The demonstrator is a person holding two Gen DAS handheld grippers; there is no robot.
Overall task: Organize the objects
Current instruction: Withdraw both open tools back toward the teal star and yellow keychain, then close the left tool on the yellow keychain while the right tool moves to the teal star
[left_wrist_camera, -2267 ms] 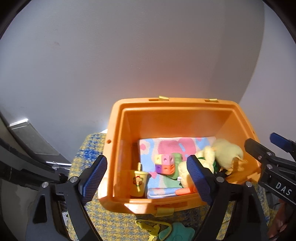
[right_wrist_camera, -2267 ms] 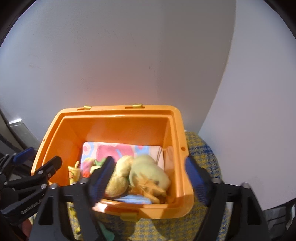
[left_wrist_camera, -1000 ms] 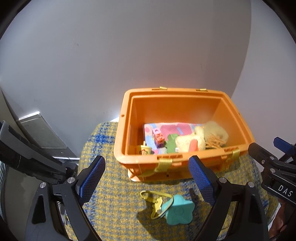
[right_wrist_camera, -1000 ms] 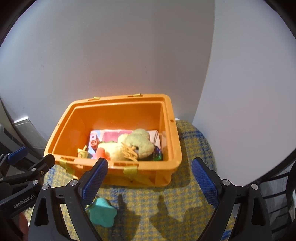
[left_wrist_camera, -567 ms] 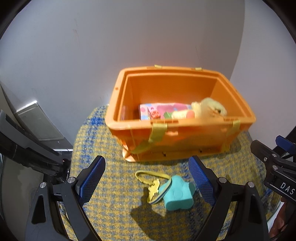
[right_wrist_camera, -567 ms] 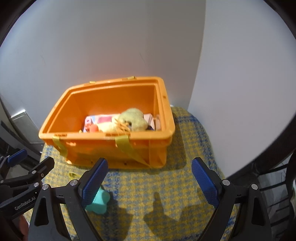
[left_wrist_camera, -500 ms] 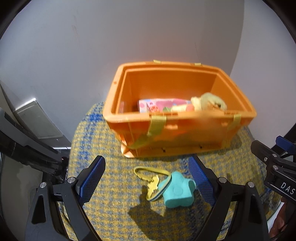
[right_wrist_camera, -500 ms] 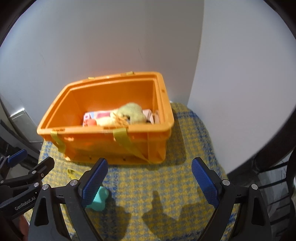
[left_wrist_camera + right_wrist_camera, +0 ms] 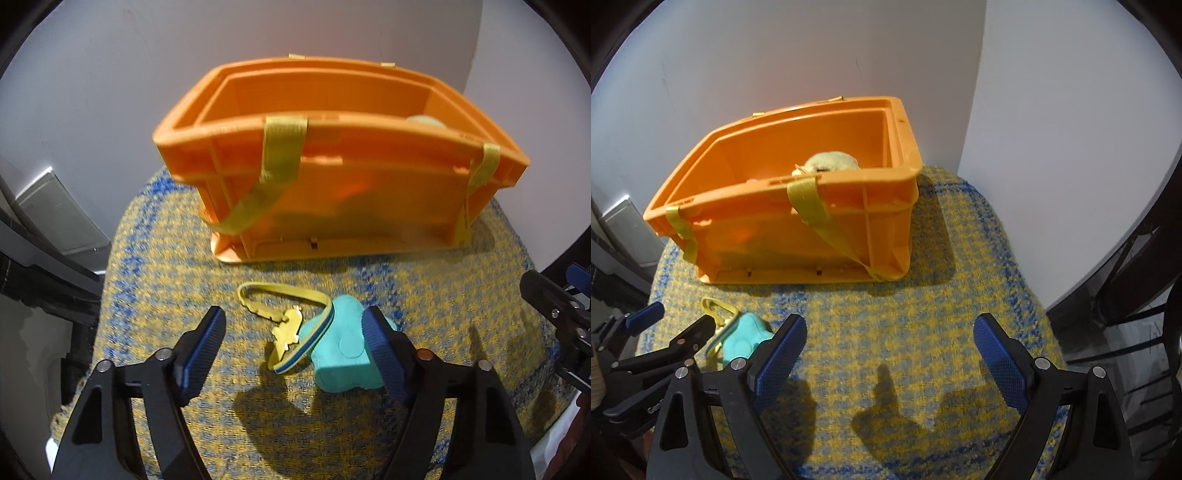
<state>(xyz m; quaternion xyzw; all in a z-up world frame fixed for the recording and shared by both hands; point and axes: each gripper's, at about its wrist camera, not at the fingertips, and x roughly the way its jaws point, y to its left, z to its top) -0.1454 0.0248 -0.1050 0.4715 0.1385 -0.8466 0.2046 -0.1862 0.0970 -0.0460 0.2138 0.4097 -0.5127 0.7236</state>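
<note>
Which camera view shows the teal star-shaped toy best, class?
The left wrist view: the teal star toy lies nearly whole on the rug, its yellow strap visible. The right wrist view shows only part of it, hidden behind gripper fingers.

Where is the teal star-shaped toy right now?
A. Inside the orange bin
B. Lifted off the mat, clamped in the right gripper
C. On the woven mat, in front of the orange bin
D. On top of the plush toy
C: the teal star-shaped toy lies on the woven mat in front of the orange bin.

The orange bin (image 9: 332, 206)'s front wall hides all inside except perhaps a plush toy (image 9: 831, 162)'s top.
</note>
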